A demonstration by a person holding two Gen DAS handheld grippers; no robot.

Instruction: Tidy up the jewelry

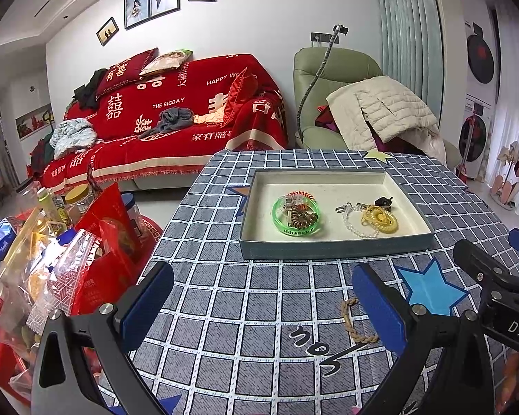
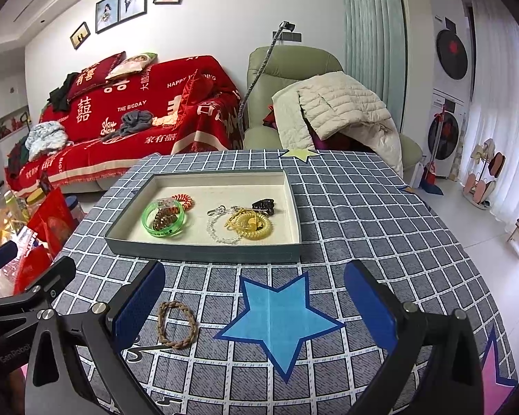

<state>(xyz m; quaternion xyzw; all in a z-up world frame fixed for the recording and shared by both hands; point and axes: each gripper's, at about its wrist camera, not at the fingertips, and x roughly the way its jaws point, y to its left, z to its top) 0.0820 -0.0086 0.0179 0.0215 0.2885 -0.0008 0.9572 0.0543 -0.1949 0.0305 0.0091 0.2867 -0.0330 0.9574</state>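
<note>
Left gripper (image 1: 263,307) is wide open w/ nothing in it, blue pads far apart, up over the checked tablecloth (image 1: 225,311). Right gripper (image 2: 254,306) is wide open too, holding nothing, over the big blue star (image 2: 276,314) on the cloth.

Near the grippers lies a brown braided hair tie (image 2: 176,324), flat on the cloth. It's an oval loop, long way running from near to far. It sits just beside the right gripper's left pad (image 2: 138,307); can't tell if they touch. In the left view the same tie (image 1: 354,323) is partly hidden behind that gripper's right pad.

Farther back is a flat gray tray (image 2: 204,252) w/ a cream inside, long side going left-right. In its left part: a green bangle (image 2: 162,220) lying flat, w/ a brown coil tie (image 2: 165,219) inside the ring & an orange coil tie (image 2: 183,200) touching its far edge. In its right part: a yellow coil tie (image 2: 249,225), a clear bead chain (image 2: 219,230) just beside it, & a black hair clip (image 2: 263,204) behind.

Way back is a red sofa (image 2: 128,117) & a green chair (image 2: 287,69).
</note>
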